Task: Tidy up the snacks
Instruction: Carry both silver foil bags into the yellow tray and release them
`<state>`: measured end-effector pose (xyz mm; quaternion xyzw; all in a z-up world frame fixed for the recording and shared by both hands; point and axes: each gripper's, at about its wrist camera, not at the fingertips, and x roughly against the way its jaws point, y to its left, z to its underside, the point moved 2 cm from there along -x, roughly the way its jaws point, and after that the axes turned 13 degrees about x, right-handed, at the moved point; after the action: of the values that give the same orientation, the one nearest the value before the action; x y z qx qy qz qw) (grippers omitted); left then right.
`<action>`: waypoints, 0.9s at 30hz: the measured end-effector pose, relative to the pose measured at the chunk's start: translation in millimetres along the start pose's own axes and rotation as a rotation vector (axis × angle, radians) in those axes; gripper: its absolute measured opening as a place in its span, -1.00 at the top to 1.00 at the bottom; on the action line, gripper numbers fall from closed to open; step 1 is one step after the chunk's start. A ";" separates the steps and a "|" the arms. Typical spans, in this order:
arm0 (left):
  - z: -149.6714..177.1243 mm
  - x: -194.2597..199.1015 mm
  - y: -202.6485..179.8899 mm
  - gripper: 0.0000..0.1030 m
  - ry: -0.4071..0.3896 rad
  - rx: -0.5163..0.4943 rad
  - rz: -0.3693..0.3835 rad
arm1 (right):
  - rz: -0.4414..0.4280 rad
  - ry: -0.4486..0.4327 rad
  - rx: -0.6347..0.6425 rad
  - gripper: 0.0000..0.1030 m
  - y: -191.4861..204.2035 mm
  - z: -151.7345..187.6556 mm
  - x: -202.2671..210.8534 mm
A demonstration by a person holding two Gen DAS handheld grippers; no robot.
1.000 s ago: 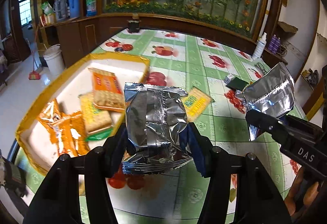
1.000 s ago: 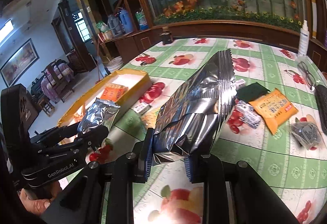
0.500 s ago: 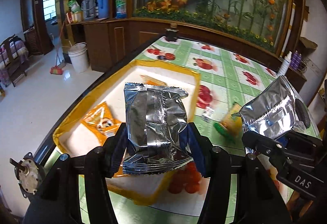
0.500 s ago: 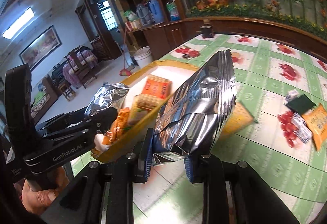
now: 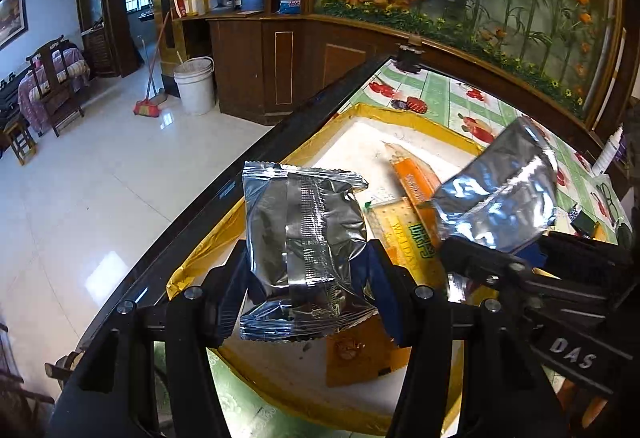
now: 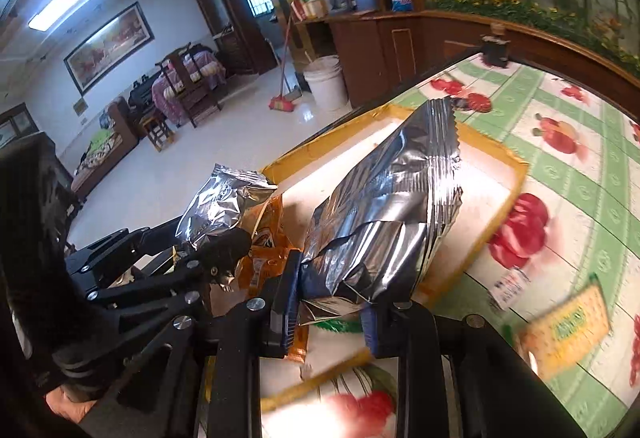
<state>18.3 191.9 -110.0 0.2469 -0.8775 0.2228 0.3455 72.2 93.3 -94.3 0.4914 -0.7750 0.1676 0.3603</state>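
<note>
My left gripper (image 5: 308,278) is shut on a small silver foil packet (image 5: 304,246) and holds it upright over the near part of the yellow-rimmed tray (image 5: 200,262). My right gripper (image 6: 332,298) is shut on a larger silver foil bag (image 6: 380,222), also above the tray (image 6: 512,174). From the left wrist, that bag (image 5: 500,206) hangs just right of the small packet. The right wrist view has the left gripper (image 6: 216,250) and its packet (image 6: 224,206) to the left. In the tray lie an orange pack (image 5: 416,178), a yellow cracker pack (image 5: 412,238) and orange bags (image 6: 268,258).
The tray sits at the table's left edge (image 5: 240,174), with shiny floor beyond it. A cracker pack (image 6: 568,322) and a small white packet (image 6: 508,286) lie on the fruit-print tablecloth (image 6: 580,174) right of the tray. A white bucket (image 5: 196,86) and broom stand on the floor.
Both grippers have swung left from over the tablecloth to above the tray, each keeping its silver packet. The table edge and floor have come into view.
</note>
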 end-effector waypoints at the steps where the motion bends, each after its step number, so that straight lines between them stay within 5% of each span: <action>1: -0.5 -2.6 2.2 -0.09 0.000 0.004 -0.015 | 0.004 0.012 0.009 0.48 1.4 -2.0 -7.0; 5: -2.8 -8.0 9.3 -0.10 0.011 0.019 -0.017 | 0.029 0.038 0.029 0.40 4.9 -3.0 -22.5; 11: -5.2 -11.3 16.3 -0.10 0.019 0.057 -0.040 | 0.123 0.031 0.070 -0.48 2.4 -2.4 -16.0; 27: 0.8 21.5 -16.9 -0.43 -0.040 0.002 0.017 | 0.155 -0.067 -0.039 -0.48 -28.5 31.2 58.2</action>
<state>14.1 172.3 -91.3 0.2442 -0.8861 0.2217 0.3257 70.0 23.7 -76.2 0.4284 -0.8254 0.1633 0.3294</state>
